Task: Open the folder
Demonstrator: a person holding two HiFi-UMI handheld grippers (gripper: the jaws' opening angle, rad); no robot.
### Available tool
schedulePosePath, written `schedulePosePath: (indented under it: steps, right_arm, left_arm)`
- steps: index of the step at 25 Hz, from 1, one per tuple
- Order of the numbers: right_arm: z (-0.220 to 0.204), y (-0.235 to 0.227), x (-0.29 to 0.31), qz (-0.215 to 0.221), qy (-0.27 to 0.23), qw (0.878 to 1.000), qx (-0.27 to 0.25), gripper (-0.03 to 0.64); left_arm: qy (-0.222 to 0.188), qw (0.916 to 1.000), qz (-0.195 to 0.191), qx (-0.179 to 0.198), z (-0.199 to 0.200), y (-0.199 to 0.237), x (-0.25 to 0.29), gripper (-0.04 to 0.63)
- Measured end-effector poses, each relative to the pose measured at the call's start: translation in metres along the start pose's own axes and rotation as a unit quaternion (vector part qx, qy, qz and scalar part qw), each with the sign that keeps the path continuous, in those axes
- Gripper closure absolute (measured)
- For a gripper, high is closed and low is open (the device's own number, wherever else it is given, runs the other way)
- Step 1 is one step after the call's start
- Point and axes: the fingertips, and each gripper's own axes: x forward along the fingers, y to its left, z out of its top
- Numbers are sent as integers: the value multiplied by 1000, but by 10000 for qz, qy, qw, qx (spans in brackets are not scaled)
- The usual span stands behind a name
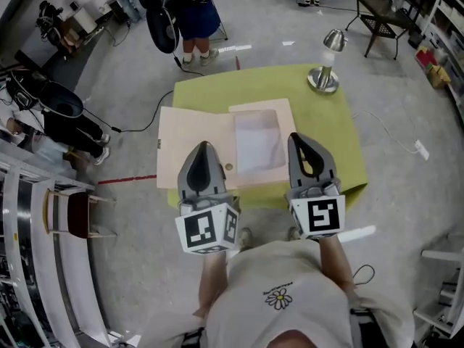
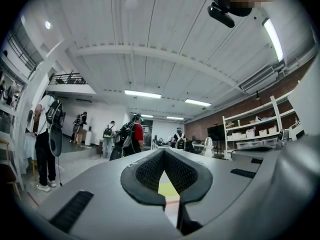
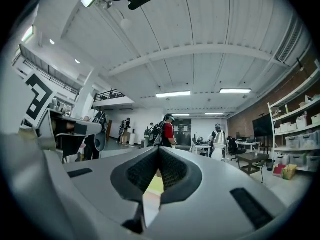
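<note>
Close under the camera, the left gripper (image 1: 205,148) and the right gripper (image 1: 297,141) are hovering over the near edge of the green worktop (image 1: 239,85), each with its fingers pressed together on nothing. The beige folder (image 1: 192,133) is lying open on this worktop, near a desk lamp (image 1: 324,69).

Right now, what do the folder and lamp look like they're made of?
Folder: likely matte card, pale beige, flat and dull, lying open. Lamp: probably polished metal, its silvery base and shade glinting.
</note>
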Motion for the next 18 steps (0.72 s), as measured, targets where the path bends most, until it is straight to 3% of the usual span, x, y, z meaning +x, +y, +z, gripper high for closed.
schedulePosePath:
  steps: [8,18]
  right_arm:
    - [-12,-7,-11,-85,147,9999,-11,604]
    - [-14,-1,-17,-59,264,9996,35,604]
  left_arm:
    - [-90,9998,-188,-26,-5,-21,3,581]
    - [-42,9999,-141,23,-9,-19,-7,581]
